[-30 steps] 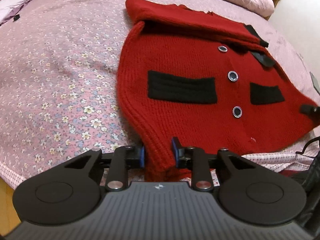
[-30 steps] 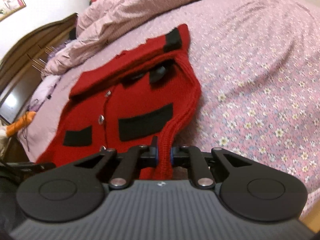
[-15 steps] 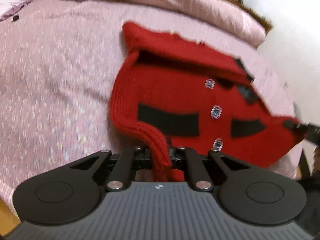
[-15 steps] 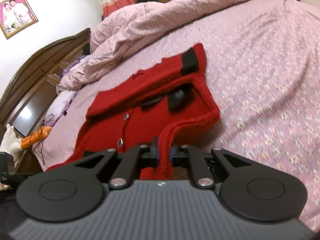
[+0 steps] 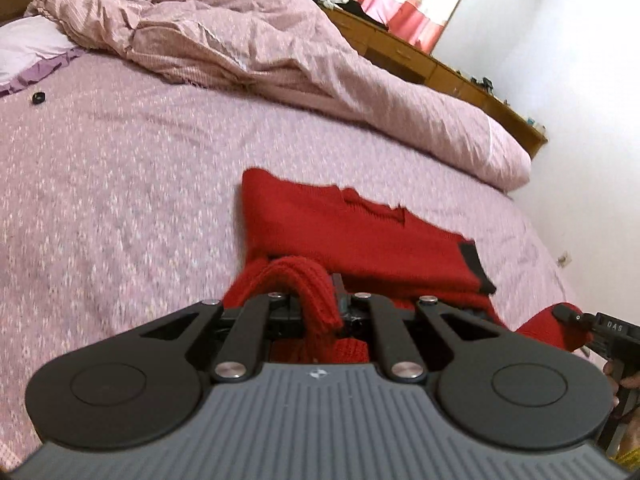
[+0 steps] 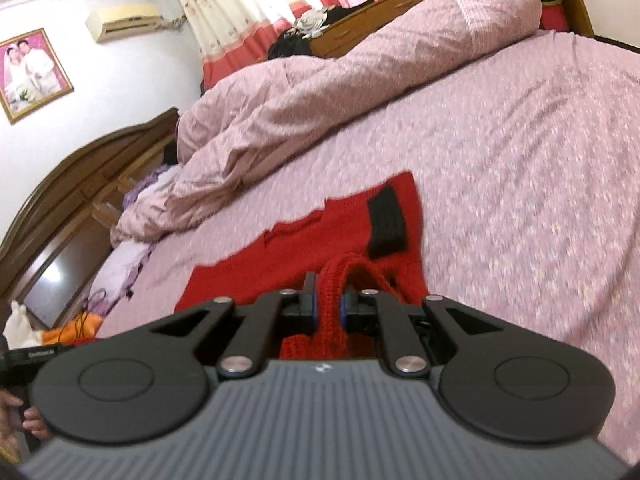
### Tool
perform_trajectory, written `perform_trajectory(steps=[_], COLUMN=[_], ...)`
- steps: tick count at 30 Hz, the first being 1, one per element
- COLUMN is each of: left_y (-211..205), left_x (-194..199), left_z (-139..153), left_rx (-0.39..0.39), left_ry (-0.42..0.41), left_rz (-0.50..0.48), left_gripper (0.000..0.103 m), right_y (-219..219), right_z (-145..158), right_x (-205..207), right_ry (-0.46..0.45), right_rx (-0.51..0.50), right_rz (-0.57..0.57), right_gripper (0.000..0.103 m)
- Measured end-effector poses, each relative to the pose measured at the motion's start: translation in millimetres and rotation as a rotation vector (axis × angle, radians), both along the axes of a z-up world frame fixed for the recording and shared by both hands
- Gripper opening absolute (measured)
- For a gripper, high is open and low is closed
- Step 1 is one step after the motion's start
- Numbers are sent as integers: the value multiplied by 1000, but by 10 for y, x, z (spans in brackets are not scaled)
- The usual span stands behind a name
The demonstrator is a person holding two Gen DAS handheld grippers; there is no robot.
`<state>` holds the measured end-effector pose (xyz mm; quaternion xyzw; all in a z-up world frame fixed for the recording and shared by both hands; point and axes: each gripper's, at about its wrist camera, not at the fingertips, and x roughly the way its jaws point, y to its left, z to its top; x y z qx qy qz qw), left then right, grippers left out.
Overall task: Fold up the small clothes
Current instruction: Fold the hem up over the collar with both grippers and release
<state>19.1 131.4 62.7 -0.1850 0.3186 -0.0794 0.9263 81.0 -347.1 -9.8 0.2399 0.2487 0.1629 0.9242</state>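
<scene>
Now both of my tongs have the bottom hem of the red cardigan (image 5: 360,236) up off the bed and carried toward its far edge; a second ago the front lay flat, buttons and both black pockets showing, and now none of that is visible in either view, only the folded-back sleeve with its black cuff (image 6: 386,226) and the ribbed hem looped over my fingers. My left gripper (image 5: 320,308) is closed narrow on a thick roll of red rib knit at lower centre of its frame, and my right gripper (image 6: 328,304) is likewise clamped on a bunch of the hem between its blue pads (image 6: 314,304). From the left view I can see the right tong's tip at the right edge, pinching the other corner of the hem. The garment sits at centre of the pink floral bedsheet (image 5: 120,200), with the rumpled quilt (image 5: 248,48) well beyond it in the upper part of the frame. I judge this the bottom-to-top fold, about halfway through: the hem must next be laid down level along the shoulders, both corners kept even so the knit does not sag or twist.
</scene>
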Motion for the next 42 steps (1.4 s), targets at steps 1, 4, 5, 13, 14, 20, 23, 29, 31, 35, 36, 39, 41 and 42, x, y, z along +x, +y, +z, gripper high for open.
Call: perform_trajectory(steps=[1,4,5,13,14,20,23,29,31,35,36,39,41,42], left_y=[10,14,17,2,-5,-12,-19,-110,-101,-57,-46,-41,-62,-77], left_x=[40,207,268,770,839,1248,1474,1883,1997,2221,2264,2429,2532,2573], left_z=[14,47,50,180,203,261,211,48,-15,-154,-193,-345,-469,-531], left_rx=[-2,-5,-4,26,34,73,87,142,147,153,154,168,192,211], left_ry=[-1,3,5,-16,-23,-38,-40,-15,-1,41,51,88,112,122], left_rz=[5,21,25,57,61,97,97,103,110,131,133,136,127,118], left_gripper=[11,11,11,11,11,11,11,11,11,11,11,11,12,12], right_y=[-5,-2,-5,11,14,10,5,59,67,70,72,90,110,116], right_z=[9,37,45,158,178,244,230,120,88,7,-16,-123,-230,-282], right_x=[39,201,244,626,669,966,1141,1478,1576,1774,1822,1959,2047,2080], right_ry=[-4,-12,-12,-20,-25,-40,-36,-1,6,26,32,57,81,94], right_rx=[4,13,16,23,22,7,1,-20,-16,-23,-26,-44,-59,-62], right_rz=[-4,-13,-16,-46,-50,-76,-88,-97,-99,-113,-118,-130,-139,-141], right_gripper=[12,12,12,12,12,12,12,12,12,12,12,12,12,12])
